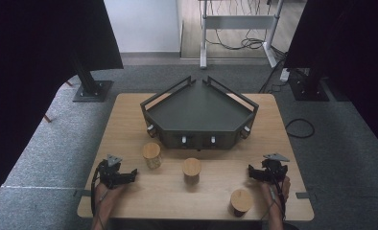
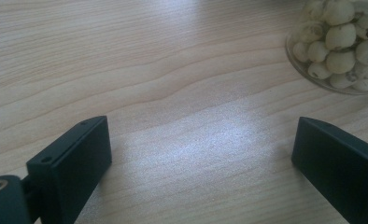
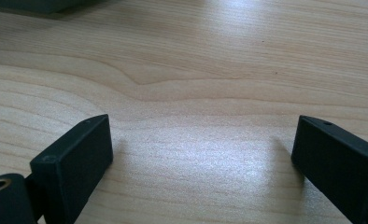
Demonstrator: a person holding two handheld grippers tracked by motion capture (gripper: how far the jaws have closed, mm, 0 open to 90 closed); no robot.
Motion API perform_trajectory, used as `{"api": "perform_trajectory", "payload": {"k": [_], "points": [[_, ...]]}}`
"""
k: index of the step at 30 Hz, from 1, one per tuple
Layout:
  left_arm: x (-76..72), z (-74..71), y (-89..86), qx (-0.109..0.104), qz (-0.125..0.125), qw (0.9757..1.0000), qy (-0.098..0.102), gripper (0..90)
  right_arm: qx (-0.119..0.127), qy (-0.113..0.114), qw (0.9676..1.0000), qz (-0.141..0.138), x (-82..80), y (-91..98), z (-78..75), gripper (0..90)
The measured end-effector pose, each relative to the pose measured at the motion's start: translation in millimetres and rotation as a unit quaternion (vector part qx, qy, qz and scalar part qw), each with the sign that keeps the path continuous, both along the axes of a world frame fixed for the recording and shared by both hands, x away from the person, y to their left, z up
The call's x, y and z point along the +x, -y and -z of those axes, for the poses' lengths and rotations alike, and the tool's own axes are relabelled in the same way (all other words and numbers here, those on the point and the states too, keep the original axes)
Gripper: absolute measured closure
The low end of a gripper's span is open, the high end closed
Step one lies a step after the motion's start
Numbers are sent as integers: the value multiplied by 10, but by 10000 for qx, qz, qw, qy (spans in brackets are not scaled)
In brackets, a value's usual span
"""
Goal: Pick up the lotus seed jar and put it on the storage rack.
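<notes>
Both tongs, left (image 1: 129, 175) and right (image 1: 252, 173), rest released and empty on the desk (image 1: 211, 191), flanking three jars (image 1: 192, 168), seemingly ready to lift them onto the tray (image 1: 199, 110)

Bare worktop (image 1: 129, 120) lies ahead of my left gripper (image 1: 129, 175) and right gripper (image 1: 254, 173). Three lidded jars block the middle: one (image 1: 152, 154) near left, one (image 1: 192, 170) centre, one (image 1: 241, 201) beside my right hand. Dark tray (image 1: 199, 112) walls off the far side.
</notes>
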State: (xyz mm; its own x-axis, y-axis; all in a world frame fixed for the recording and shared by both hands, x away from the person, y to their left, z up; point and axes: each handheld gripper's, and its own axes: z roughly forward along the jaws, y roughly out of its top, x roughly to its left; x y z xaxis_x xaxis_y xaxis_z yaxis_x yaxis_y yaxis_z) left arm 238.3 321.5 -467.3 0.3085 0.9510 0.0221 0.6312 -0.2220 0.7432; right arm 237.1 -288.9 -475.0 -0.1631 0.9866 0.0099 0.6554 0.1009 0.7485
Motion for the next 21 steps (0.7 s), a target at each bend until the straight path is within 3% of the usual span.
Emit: {"api": "perform_trajectory", "payload": {"k": [5,10,18,19,21], "points": [[-12,2,3,-7,-37,10000,21,66,-1,-1,10000,0,0,0,-1,47],[-27,7,-65,-244,-16,9997,57,77,-1,-1,10000,0,1,0,0,47],[-194,1,-132,-552,93,9964,630,83,0,-1,10000,-18,0,6,0,46],[-194,1,-132,-552,93,9964,630,83,0,0,10000,-22,-1,7,0,46],[-243,9,-158,-650,117,9945,812,83,-1,0,10000,-28,-1,9,0,46]]}}
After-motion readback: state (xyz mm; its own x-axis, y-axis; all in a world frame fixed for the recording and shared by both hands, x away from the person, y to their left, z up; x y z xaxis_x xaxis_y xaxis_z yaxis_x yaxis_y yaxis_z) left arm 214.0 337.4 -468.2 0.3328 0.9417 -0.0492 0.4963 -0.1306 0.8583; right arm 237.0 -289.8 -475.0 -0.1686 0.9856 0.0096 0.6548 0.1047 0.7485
